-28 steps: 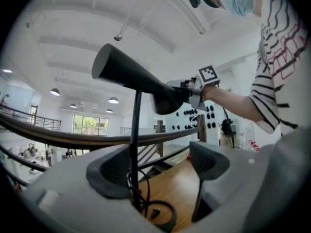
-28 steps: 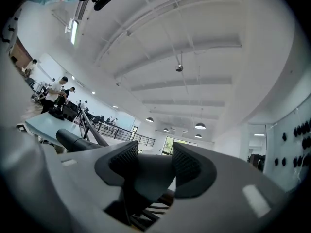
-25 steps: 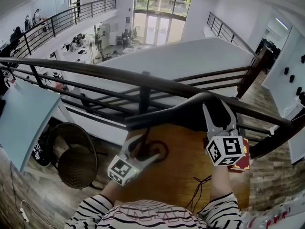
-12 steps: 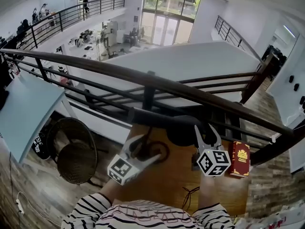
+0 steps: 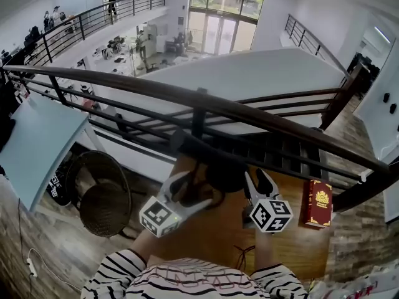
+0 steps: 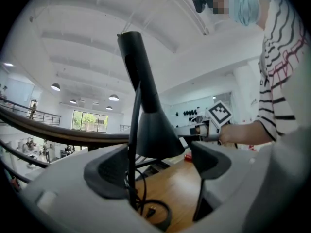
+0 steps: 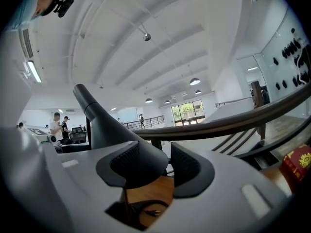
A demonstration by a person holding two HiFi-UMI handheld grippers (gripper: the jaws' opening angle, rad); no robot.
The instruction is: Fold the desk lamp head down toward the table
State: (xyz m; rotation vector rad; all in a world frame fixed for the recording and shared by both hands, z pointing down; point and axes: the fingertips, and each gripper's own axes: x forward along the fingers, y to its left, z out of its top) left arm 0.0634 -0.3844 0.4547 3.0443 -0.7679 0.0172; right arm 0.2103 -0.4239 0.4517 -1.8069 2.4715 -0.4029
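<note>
Right fingers clasp the lamp head at 12 o'clock, likely light but stiff-hinged; left fingers, spread, straddle the stem

Head camera is looking steeply down; cameras on left hand-held gripper and right hand-held gripper are facing level (all sharing the lamp head, close).

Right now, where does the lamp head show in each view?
Head view: lamp head at low centre, just below the handrail.
Left gripper view: lamp head at centre, a black cone.
Right gripper view: lamp head left of centre, slanting up to the left.
Shared landmark: the dark handrail crosses all three.
</note>
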